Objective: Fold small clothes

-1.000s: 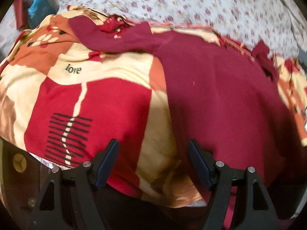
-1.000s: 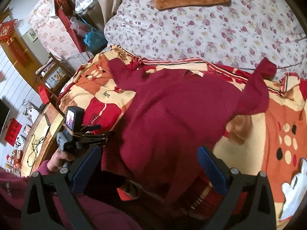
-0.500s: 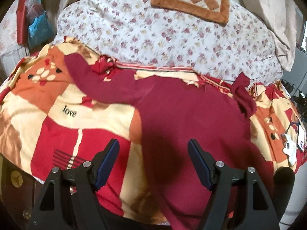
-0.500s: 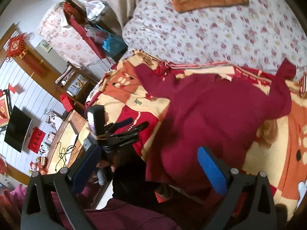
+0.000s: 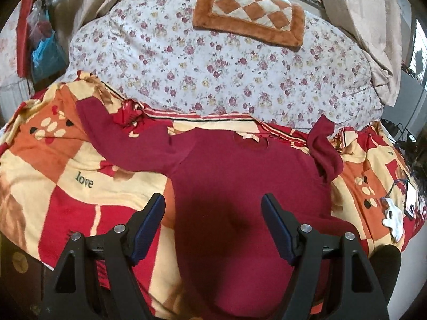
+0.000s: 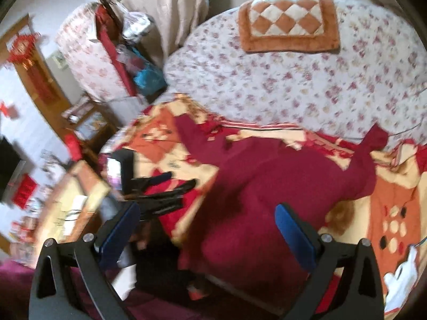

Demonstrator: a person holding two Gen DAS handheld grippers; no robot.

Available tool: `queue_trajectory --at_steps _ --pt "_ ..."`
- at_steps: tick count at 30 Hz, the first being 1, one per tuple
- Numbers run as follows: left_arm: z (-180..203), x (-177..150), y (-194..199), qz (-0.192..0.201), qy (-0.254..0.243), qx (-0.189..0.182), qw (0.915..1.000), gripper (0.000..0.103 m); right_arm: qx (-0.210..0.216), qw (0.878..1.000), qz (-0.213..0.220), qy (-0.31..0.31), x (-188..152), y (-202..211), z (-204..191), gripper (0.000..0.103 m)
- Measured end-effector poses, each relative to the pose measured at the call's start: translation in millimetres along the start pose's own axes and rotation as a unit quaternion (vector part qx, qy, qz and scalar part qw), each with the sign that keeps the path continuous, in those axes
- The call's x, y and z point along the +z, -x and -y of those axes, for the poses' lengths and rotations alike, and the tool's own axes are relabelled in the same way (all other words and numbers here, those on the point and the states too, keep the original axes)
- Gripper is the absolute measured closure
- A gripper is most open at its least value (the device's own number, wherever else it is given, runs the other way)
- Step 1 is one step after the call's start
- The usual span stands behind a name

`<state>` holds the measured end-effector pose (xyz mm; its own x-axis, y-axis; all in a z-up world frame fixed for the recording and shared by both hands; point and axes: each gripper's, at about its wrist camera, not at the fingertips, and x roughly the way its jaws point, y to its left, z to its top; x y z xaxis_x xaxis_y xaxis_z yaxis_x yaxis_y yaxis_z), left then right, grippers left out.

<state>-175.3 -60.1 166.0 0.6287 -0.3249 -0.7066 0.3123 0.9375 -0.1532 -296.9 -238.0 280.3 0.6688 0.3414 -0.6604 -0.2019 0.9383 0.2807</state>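
A dark red long-sleeved sweater [image 5: 248, 186] lies spread flat, neckline away, on a red, orange and cream patterned blanket [image 5: 80, 165] over the bed, directly ahead of and below the left gripper [image 5: 213, 226], whose fingers [image 5: 149, 221] stand wide apart, holding nothing. The right gripper [image 6: 208, 234] is likewise wide open and empty above the sweater's hem. One sleeve stretches far left of the fingers; the other is bunched at right. Beyond lie a floral quilt [image 5: 213, 61] and a checkered brown cushion [image 5: 250, 13].

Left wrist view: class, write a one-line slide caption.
Open left tongs hover over a maroon sweater spread flat on a patchwork blanket, unfolded.
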Motion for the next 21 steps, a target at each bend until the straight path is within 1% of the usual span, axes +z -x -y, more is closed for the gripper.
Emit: queue_trajectory --at_steps 2,4,8,14,18,21 --pt "2 -1 -11 -0.004 -0.003 0.011 0.9999 0.048 -0.039 0.999 -0.001 0.017 -5 -27 7 0.000" --pt "3 -3 -20 -0.007 -0.005 0.024 0.9997 0.048 -0.078 0.997 0.006 0.022 -9 -60 18 0.000" --pt "1 -5 -35 -0.009 -0.005 0.035 0.9993 0.048 -0.119 0.993 0.014 0.001 -10 -110 41 0.000" --pt "-7 -5 -58 -0.015 0.008 0.039 0.9991 0.048 -0.138 0.990 0.000 -0.041 -10 -168 67 0.000" --pt "-12 -4 -74 -0.021 0.012 0.045 0.9987 0.048 -0.140 0.989 -0.008 -0.051 -14 -191 75 0.000" --pt "-16 -4 -86 -0.027 0.016 0.050 0.9983 0.048 -0.154 0.987 -0.018 -0.051 -16 -209 81 0.000"
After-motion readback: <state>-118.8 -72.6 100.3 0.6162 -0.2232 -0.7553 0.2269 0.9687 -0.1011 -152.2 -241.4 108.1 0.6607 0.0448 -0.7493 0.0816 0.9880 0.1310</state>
